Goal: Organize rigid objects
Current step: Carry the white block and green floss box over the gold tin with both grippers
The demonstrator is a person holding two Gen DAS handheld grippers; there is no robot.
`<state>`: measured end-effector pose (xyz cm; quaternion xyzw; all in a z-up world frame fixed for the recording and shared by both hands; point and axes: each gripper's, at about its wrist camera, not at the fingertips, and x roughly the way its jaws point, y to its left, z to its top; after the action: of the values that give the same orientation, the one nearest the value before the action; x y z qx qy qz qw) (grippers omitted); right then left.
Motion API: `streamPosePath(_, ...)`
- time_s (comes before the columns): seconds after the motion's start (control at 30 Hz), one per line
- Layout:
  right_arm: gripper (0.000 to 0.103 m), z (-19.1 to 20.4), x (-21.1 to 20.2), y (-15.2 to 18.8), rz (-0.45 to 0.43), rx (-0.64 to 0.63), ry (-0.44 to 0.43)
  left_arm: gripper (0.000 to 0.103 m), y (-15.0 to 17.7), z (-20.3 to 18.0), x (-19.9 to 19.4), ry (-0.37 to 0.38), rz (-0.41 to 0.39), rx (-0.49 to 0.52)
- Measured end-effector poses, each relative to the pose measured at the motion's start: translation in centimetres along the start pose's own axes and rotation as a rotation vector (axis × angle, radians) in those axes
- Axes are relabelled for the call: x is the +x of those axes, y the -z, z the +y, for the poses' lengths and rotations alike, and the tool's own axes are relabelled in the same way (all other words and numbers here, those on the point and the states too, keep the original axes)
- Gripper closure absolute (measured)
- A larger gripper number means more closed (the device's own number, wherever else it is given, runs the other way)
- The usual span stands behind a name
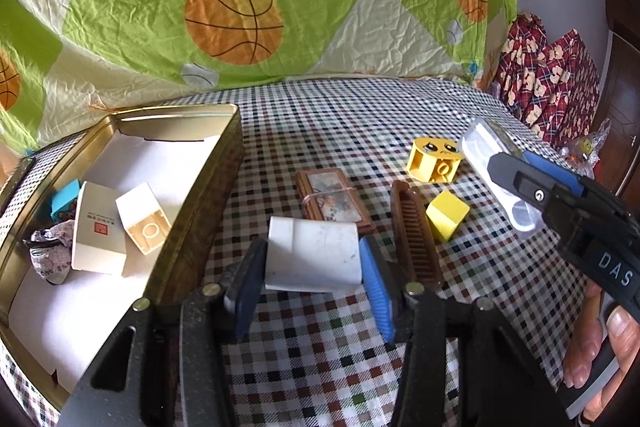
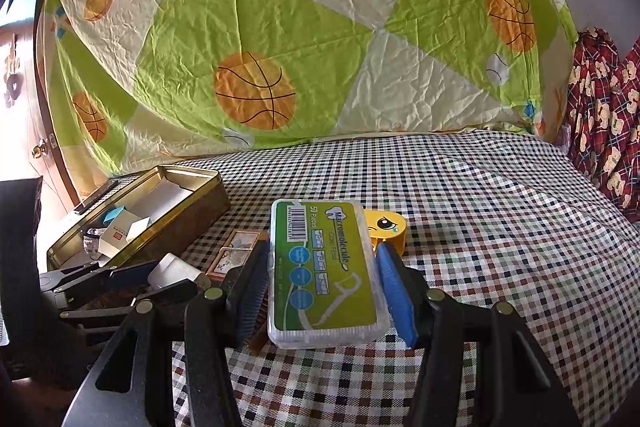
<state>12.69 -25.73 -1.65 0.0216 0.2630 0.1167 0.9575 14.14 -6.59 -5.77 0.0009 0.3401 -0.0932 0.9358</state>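
Note:
My left gripper (image 1: pixel 314 267) is shut on a white plastic box (image 1: pixel 313 254) just above the checked cloth, right of the open gold tin (image 1: pixel 200 163). The tin holds a white carton (image 1: pixel 98 227), a white brick (image 1: pixel 144 221), a blue block (image 1: pixel 64 203) and crumpled foil (image 1: pixel 48 251). My right gripper (image 2: pixel 323 291) is shut on a clear floss-pick case with a green label (image 2: pixel 324 271), seen at the right edge of the left wrist view as the clear case (image 1: pixel 492 163). On the cloth lie a brown framed picture (image 1: pixel 332 199), a brown comb (image 1: pixel 416 231), a yellow cube (image 1: pixel 447 215) and a yellow face brick (image 1: pixel 434 159).
A quilt with basketball prints (image 1: pixel 236 19) stands behind the checked table cover (image 1: pixel 320 347). Red patterned cloth (image 1: pixel 548 75) hangs at the far right. A hand (image 1: pixel 600 347) grips the right tool's handle. A wooden door (image 2: pixel 36 131) is at the left in the right wrist view.

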Motion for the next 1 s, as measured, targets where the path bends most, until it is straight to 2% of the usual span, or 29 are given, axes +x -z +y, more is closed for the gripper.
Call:
streamPosePath(0.4,0.046,0.6,-0.4,0.0,-0.026,-0.028,0.011,0.056,0.1,0.9,-2.3,-0.055,-0.133,-0.057)
streamPosePath(1.0,0.046,0.9,-1.3,0.1,-0.080,-0.043,0.022,0.056,0.6,1.3,-4.6,-0.118,-0.262,-0.088)
